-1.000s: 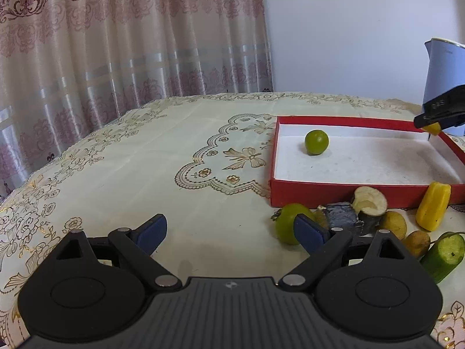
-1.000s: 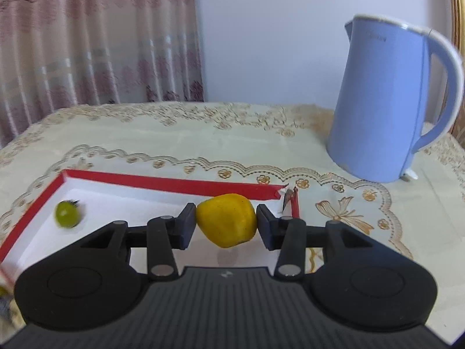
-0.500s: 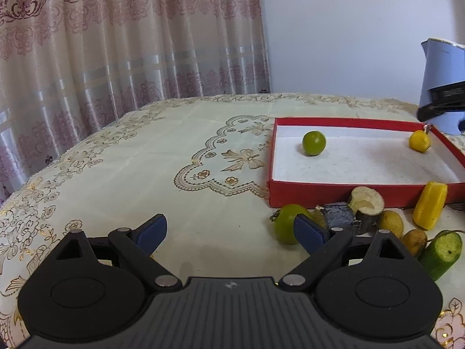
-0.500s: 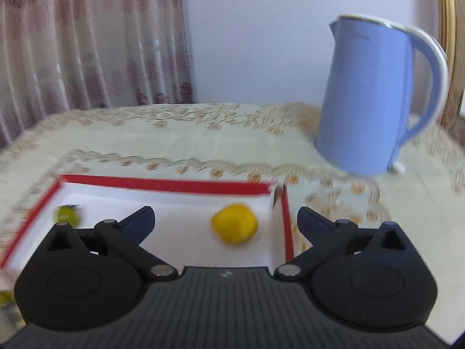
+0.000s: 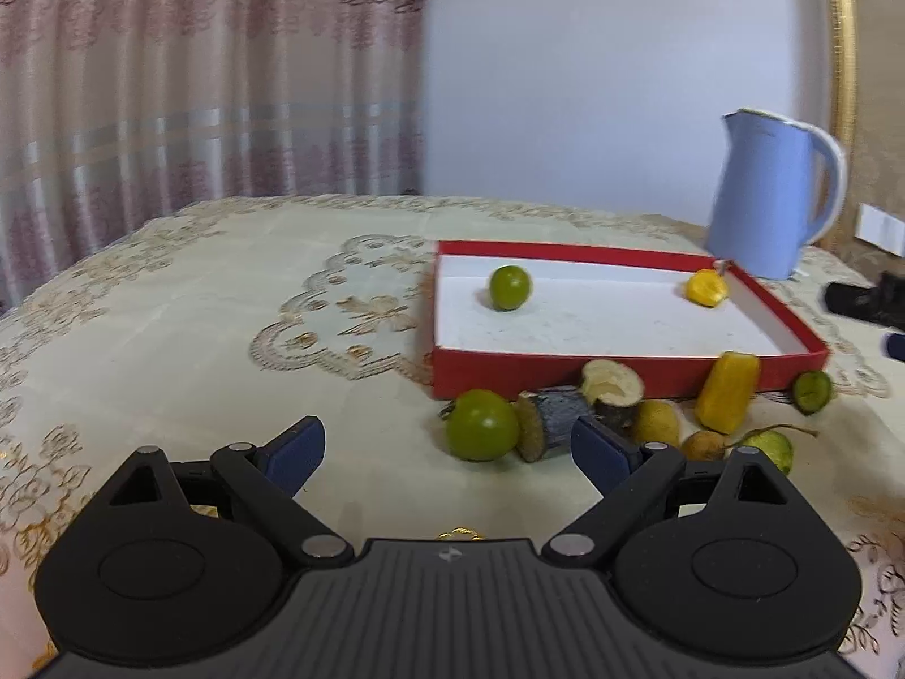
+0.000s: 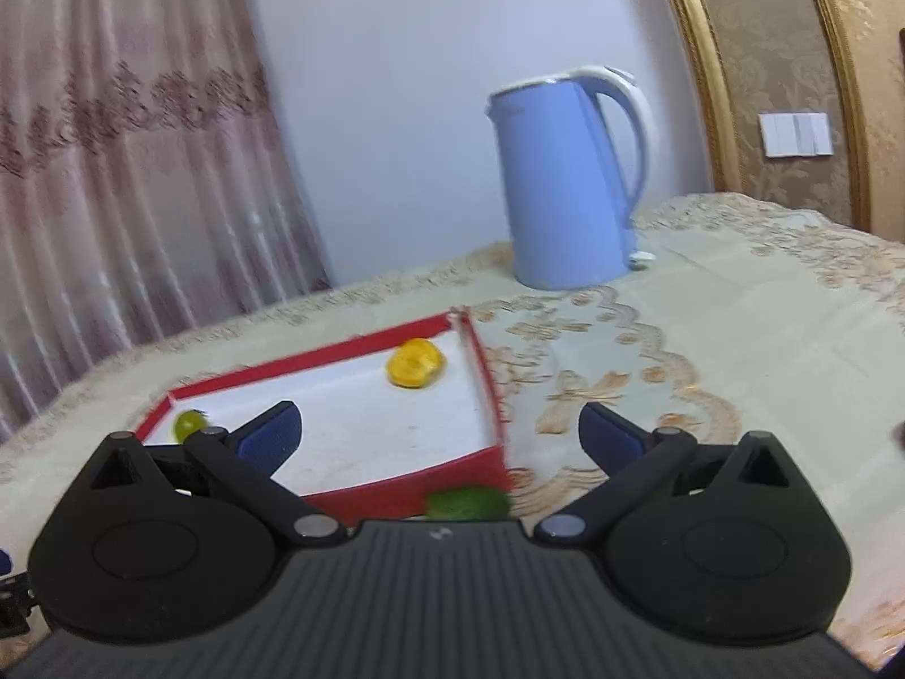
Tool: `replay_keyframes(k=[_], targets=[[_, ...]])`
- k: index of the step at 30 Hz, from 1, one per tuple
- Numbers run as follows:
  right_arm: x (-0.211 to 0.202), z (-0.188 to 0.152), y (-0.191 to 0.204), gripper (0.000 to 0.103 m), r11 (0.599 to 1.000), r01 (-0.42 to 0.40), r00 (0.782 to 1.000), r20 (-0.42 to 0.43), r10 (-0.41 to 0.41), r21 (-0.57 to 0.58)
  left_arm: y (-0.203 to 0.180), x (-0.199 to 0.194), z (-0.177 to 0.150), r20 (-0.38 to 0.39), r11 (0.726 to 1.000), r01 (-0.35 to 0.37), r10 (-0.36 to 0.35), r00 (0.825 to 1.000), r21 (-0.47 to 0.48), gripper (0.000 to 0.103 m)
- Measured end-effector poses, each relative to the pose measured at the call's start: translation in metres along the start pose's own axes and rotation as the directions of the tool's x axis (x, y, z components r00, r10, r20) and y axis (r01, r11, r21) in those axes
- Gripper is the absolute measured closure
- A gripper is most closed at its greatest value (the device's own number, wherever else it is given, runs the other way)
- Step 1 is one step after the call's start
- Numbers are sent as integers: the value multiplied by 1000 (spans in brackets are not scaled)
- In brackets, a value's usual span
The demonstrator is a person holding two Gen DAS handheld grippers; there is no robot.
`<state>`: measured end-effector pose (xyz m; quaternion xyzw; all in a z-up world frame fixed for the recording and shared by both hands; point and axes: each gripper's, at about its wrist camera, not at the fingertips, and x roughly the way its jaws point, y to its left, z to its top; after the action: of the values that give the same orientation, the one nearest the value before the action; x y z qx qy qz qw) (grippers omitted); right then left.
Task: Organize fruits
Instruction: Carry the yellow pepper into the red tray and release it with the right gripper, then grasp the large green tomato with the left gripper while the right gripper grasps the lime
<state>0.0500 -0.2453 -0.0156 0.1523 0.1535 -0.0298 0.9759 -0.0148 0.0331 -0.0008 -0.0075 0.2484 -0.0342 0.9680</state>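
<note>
A red tray (image 5: 616,362) with a white floor holds a green lime (image 5: 509,288) at its left and a yellow fruit (image 5: 706,288) in its far right corner. The tray (image 6: 396,484) and the yellow fruit (image 6: 416,364) also show in the right wrist view. My left gripper (image 5: 448,447) is open and empty, low over the table before a green fruit (image 5: 482,433). My right gripper (image 6: 440,430) is open and empty, above the tray's near right corner. Part of it shows at the right edge of the left wrist view (image 5: 865,305).
Loose pieces lie in front of the tray: a dark cut piece (image 5: 551,424), a pale cut piece (image 5: 613,387), a yellow piece (image 5: 727,390), small yellow fruits (image 5: 659,421) and green pieces (image 5: 813,390). A blue kettle (image 5: 769,198) stands behind the tray. Curtains hang behind the table.
My right gripper opened and let the yellow fruit go into the tray's far right corner, then drew back and to the right. My left gripper turned a little to the right.
</note>
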Motion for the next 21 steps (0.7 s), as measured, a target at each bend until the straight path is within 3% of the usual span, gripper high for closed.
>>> replay_keyframes(k=[4,10,15,18,21], targets=[[2,-5,-5,0,996,-70,997,33,68,48,4,2,8,7,999,15,-15,1000,33,8],[6,-6,-18,0,991,-61,998,16,60,118,18,10,17,7,996,-62,62,998,62,9],[9,-7,-21,0,990,-52,999,6,52,133,7,22,19,-29,990,-75,79,996,117,9],[9,-7,-22,0,990,-46,999,9,46,135,-12,22,17,-33,985,-48,54,998,169,9],[9,-7,-23,0,989,-46,999,6,45,142,-26,10,14,-2,977,28,-28,1000,210,9]])
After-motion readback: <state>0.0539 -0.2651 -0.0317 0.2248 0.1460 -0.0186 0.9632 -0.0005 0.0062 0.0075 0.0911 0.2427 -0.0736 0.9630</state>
